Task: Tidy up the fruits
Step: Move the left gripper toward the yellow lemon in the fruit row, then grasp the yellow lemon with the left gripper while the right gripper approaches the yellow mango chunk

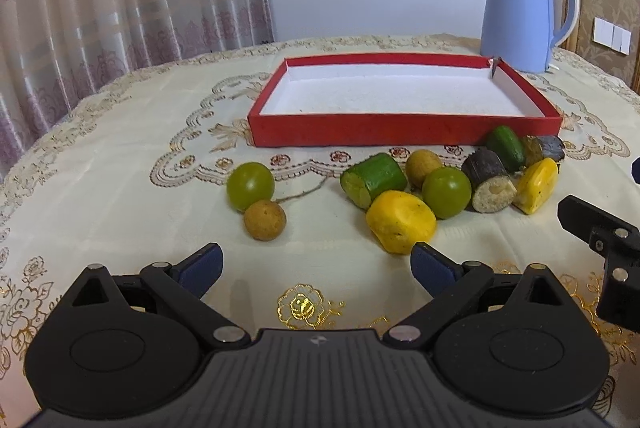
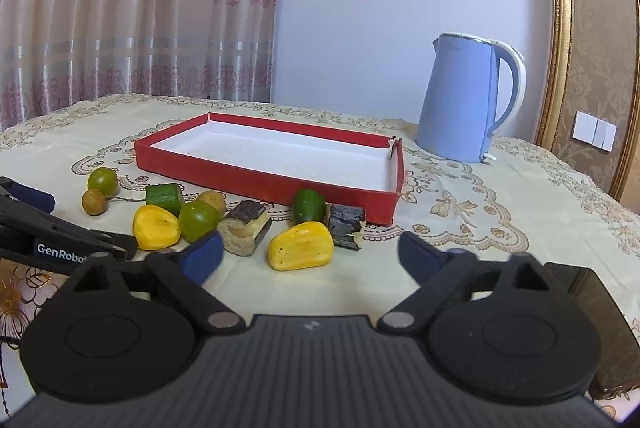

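A matt embroidered cloth (image 1: 120, 156) with glinting gold thread covers the table. The tray (image 1: 400, 132) looks like red card, its lining white and grainy. The kettle (image 1: 516, 12) is smooth satin plastic. The green plums (image 1: 251, 186) shine; the longans (image 1: 265, 220) look rough and dull.

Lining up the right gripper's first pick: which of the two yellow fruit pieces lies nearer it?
The yellow piece just ahead between its open fingers, beside the dark chunk; the other yellow piece lies further left.
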The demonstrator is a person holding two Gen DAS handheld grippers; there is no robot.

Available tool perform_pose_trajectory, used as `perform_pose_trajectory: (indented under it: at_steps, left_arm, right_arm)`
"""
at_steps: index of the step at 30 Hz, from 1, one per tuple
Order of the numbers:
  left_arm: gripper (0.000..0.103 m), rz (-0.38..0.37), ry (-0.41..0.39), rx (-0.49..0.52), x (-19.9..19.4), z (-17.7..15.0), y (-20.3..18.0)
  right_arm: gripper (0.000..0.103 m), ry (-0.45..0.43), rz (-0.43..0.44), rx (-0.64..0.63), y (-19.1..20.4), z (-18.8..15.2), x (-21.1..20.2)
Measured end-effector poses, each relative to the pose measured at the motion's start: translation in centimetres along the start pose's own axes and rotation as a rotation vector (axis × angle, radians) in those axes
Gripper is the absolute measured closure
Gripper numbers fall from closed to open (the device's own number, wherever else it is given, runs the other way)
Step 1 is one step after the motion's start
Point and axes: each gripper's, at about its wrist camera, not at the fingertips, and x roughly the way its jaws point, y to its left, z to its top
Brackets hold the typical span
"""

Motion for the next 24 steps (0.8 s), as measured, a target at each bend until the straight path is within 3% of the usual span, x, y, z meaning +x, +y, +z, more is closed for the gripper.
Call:
perform_pose_trajectory:
  at_steps: [3,6,8,10,11,12,16,24]
  left_arm:
    - [0.008,-0.013,-0.003,-0.005,0.0,0.1,0.1]
    - [0.012,-0.035,-0.002,-0.008,0.2,0.3,0.1]
    - [0.020,-0.054,0.004,-0.007,0.4,0.4,0.0]
    - [0.041,-0.089,0.027,-0.009,0.8,0.5,-0.2]
    - [0.043,-0.108,0.033,-0.009,0.8,0.6,-0.4]
    - [0.043,-0.127,0.034,-0.003,0.8,0.6,-0.5]
    - [0.031,-0.217,0.036,-0.037,0.6,0.9,-0.2]
    - [0.031,-0.236,0.057,-0.036,3.0,2.1,-0.7]
  right_arm:
    - [0.026,0.009,-0.002,0.002,-0.2,0.0,0.1]
    - [0.024,0.009,0.001,0.009,-0.2,-0.1,0.2]
    - [0.024,0.008,-0.001,0.005,-0.1,-0.1,0.1]
    - [0.023,0.008,0.000,0.007,-0.1,-0.1,0.1]
    - [0.016,0.007,-0.001,0.007,-0.2,-0.1,0.1]
    - [0.011,0.002,-0.005,0.007,-0.2,-0.1,0.0]
    - [0.010,-0.006,-0.012,0.018,-0.7,0.0,0.0]
    - [0.007,0.001,-0.003,0.040,-1.2,-0.2,0.3]
